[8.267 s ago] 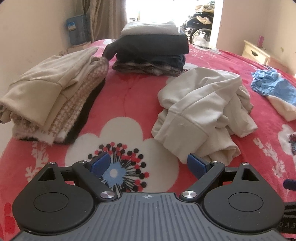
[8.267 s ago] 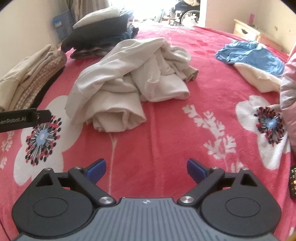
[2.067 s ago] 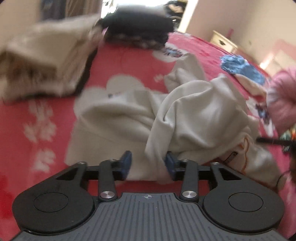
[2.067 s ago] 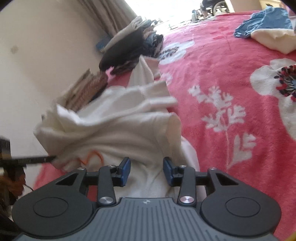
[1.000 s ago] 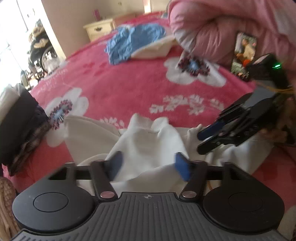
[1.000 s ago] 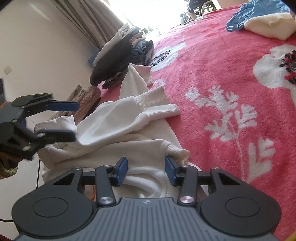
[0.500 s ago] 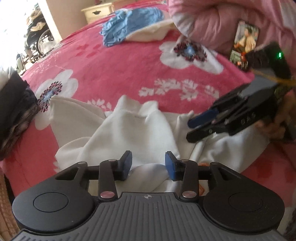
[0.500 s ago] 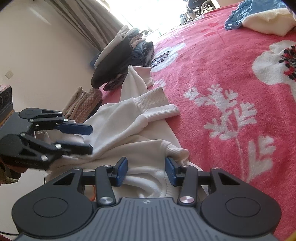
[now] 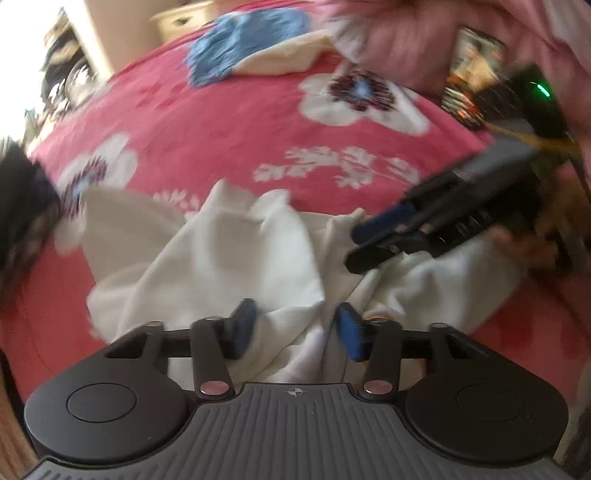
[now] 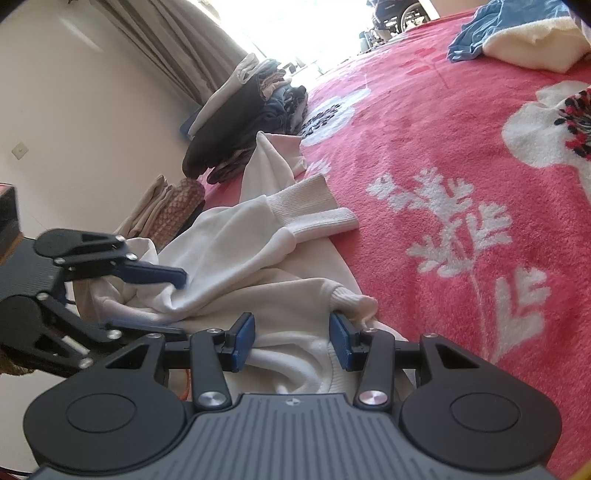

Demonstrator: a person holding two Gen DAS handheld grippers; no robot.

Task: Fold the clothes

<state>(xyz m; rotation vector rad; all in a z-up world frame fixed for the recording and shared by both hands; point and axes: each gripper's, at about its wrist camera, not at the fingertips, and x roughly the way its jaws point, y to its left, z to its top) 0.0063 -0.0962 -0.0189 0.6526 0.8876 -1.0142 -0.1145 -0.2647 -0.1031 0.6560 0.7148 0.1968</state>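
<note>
My left wrist view is smearing with motion, so the small printed box (image 9: 471,70) beside the pink bedding (image 9: 406,33) is staying unreadable. The white sweatshirt (image 10: 236,258) is bunching over itself, hiding its front, and my hand-held gripper's body is covering its near hem. The folded pile (image 9: 18,206) is running off the left edge.

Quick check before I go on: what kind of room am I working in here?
Most likely a bedroom: the work surface is a bed under a red floral blanket, with stacked folded clothes near a curtain, and a small dresser by the wall.
</note>
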